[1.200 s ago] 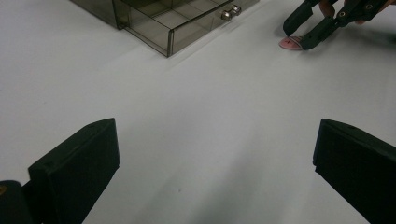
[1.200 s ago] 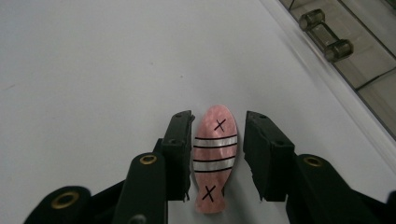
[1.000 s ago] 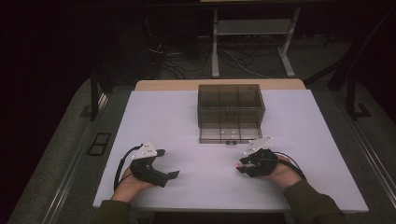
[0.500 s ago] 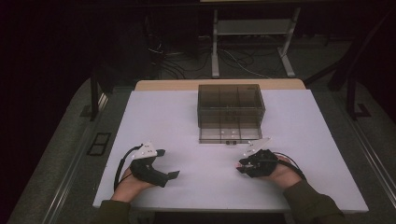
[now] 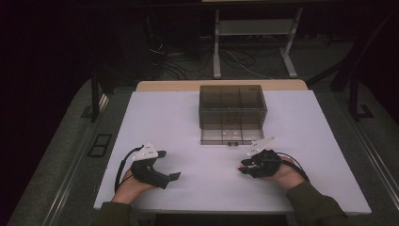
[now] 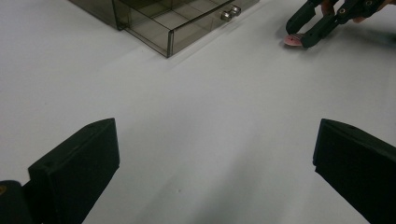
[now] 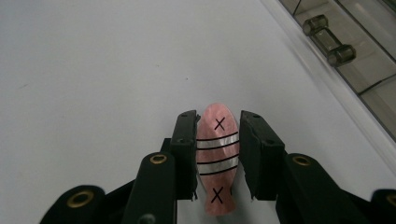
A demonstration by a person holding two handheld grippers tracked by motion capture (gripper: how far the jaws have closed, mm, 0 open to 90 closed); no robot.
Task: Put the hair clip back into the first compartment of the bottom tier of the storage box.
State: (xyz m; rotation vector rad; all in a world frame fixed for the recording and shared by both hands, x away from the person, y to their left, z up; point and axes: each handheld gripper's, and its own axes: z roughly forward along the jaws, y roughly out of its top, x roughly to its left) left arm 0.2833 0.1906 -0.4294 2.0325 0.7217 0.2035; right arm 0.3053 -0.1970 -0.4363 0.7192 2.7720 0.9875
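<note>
White matte tabletop (image 5: 188,122): right gripper (image 7: 217,154) clamps glossy pink oval chip (image 7: 216,161); left gripper (image 6: 210,154) gapes.

A smoky clear drawer box (image 5: 232,107) stands on the white desk (image 5: 169,117), ahead of the right hand-held gripper (image 5: 245,165), its bottom drawer (image 5: 230,136) pulled open. Beyond the desk, cables (image 5: 188,61) lie on the floor.

Both grippers low, near the person.
Left gripper (image 5: 170,165) gapes wide (jaws far apart); right gripper (image 5: 243,167) has jaws drawn close together.
</note>
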